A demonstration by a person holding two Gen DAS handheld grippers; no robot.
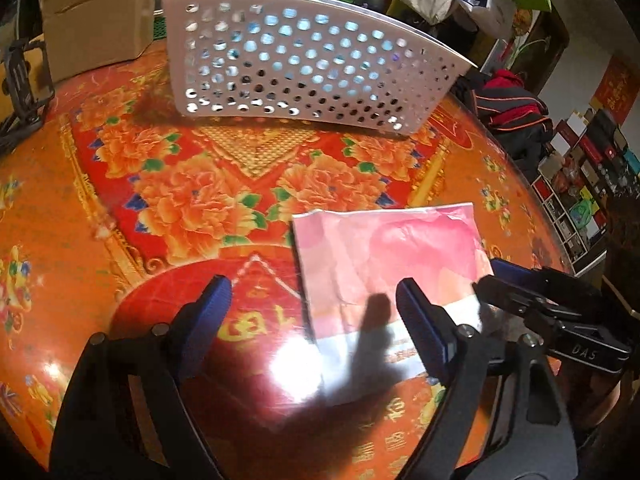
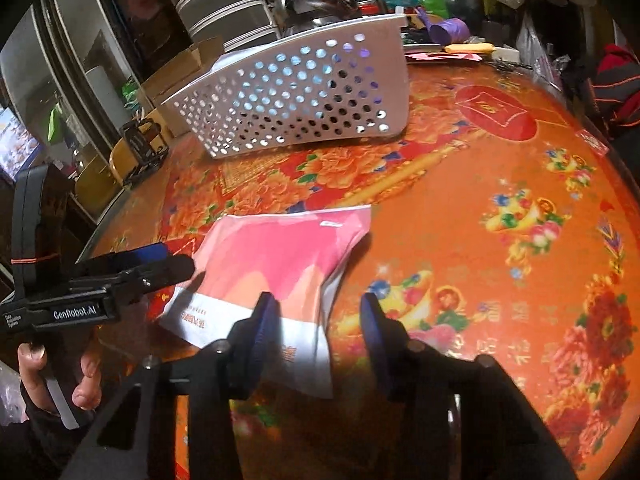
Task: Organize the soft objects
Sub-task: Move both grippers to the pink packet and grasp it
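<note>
Left gripper (image 1: 312, 304) held low and level, blue-padded fingers (image 1: 208, 312) spread wide apart. Right gripper (image 2: 318, 316) likewise parted, angled in from the right, tips close to the left's. Bare hand (image 2: 60, 376) wrapped around the left handle.

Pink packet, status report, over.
Left gripper open, right gripper open, both empty. Pink packet flat on table, near edge between them. White basket beyond, path unobstructed.

We count one pink plastic package (image 1: 384, 268) lying flat on the table (image 1: 80, 216), one white perforated basket (image 1: 304, 68) farther back, and one cardboard box (image 1: 96, 16) behind it. We also count two grippers, left gripper (image 1: 312, 312) and right gripper (image 2: 316, 320).
</note>
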